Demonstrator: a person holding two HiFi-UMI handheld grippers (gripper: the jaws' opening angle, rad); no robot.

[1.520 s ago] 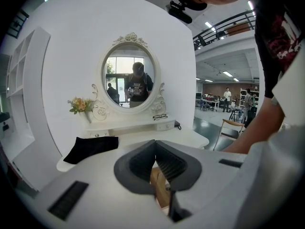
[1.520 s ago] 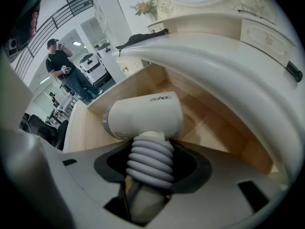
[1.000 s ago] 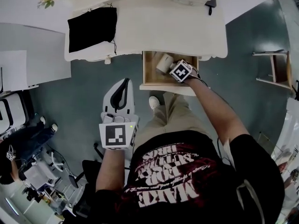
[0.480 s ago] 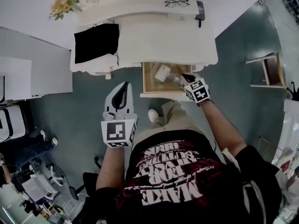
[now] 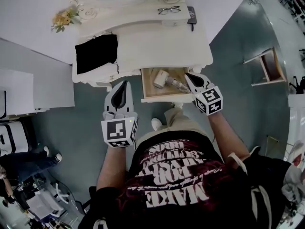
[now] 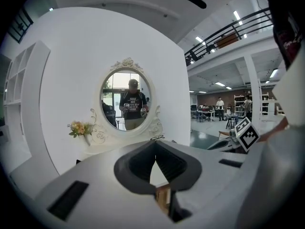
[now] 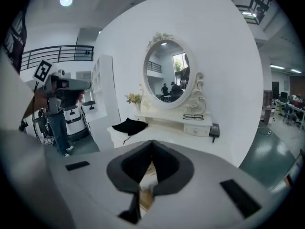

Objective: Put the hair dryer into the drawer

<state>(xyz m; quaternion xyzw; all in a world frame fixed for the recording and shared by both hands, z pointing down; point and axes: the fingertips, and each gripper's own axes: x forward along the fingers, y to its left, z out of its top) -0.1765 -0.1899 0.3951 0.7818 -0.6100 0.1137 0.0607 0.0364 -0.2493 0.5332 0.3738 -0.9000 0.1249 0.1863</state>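
Note:
The white hair dryer [image 5: 164,79] lies inside the open wooden drawer [image 5: 162,98] of the white dressing table [image 5: 143,44]. My right gripper [image 5: 188,75] hovers above the drawer's right side, jaws shut and empty, apart from the dryer. My left gripper [image 5: 126,84] hangs left of the drawer, in front of the table edge, also shut with nothing in it. In the left gripper view the jaw tips [image 6: 155,157] meet in front of the mirror. The right gripper view shows its tips [image 7: 152,155] closed over the table top.
On the table lie a black pouch [image 5: 96,53], glasses [image 5: 169,9], a dark phone [image 5: 191,15] and flowers [image 5: 64,18] beside an oval mirror [image 6: 127,99]. A wooden stool [image 5: 267,66] stands to the right, a white cabinet [image 5: 24,92] to the left.
My right gripper has risen out of the drawer, leaving the hair dryer lying there, and its jaws have shut. The left gripper has lifted a little.

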